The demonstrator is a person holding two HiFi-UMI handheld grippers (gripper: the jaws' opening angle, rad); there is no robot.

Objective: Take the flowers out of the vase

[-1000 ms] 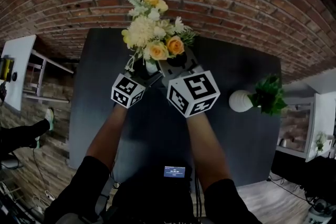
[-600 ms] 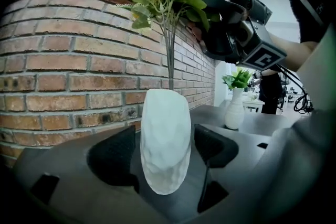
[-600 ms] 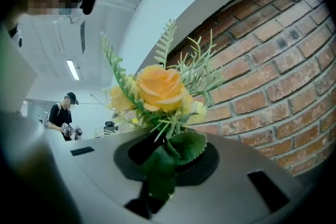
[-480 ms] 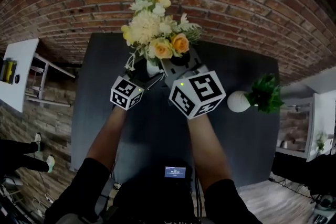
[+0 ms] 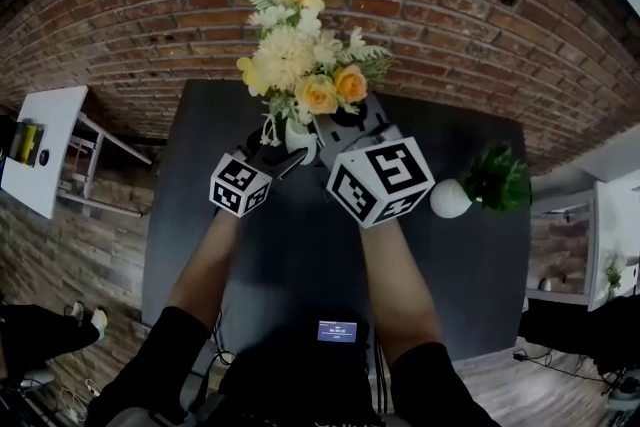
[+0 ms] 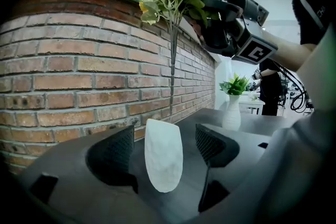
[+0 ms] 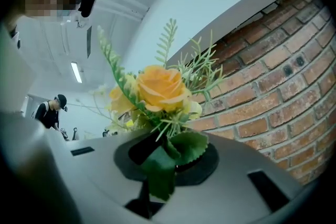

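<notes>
Head view: the yellow, orange and white artificial flower bouquet (image 5: 305, 65) stands above the small white textured vase (image 5: 300, 140) on the dark counter (image 5: 180, 215).
Left gripper view: the left tongs (image 6: 164, 147), just opened wider, straddle the vase without touching it.
Right gripper view: the right tongs (image 7: 163, 157) clamp the bouquet's stems.

Your head camera is looking steeply down from above your arms onto the dark tabletop (image 5: 470, 265), with the brick wall (image 5: 450, 5) arching across the top. The camera on your left tool (image 6: 165, 139) is riding low, facing along the jaws at the nearby vase (image 6: 164, 165) and the brick wall. The camera on your right tool (image 7: 170, 157) is facing slightly upward, very close to the flowers (image 7: 160, 89). All three views are sharing the flowers and the brick wall.
</notes>
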